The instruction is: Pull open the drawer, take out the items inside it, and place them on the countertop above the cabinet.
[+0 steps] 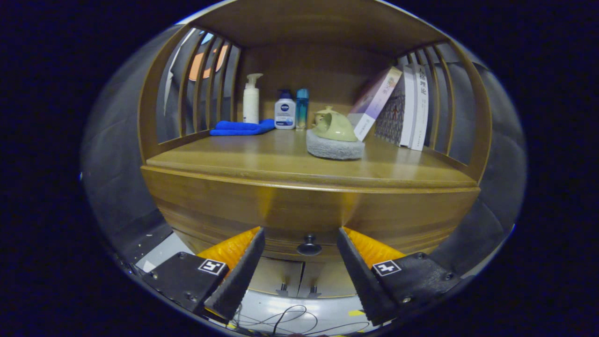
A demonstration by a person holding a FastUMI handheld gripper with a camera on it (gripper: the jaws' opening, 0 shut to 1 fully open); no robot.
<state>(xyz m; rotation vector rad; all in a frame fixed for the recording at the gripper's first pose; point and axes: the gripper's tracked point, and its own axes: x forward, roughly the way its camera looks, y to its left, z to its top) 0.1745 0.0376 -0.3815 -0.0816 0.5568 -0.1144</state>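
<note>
Close in, the gripper (301, 255) has its fingers spread wide, holding nothing, either side of the small dark round knob (309, 245) on the shut wooden drawer (299, 210). That fits pulling it open or having just closed it. Beyond, a glazed teapot-like piece (335, 125), perhaps ceramic, sits on the glossy table (262, 159).

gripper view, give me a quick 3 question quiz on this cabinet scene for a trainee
1. True or false: the drawer is already pulled open.
2. What lies between the gripper fingers: A the drawer knob, B the blue cloth, C a book?
3. What does the green teapot on the countertop sit on?

Key
1. False, it is closed.
2. A; the fingers are open, not touching it.
3. A grey pad.
</note>
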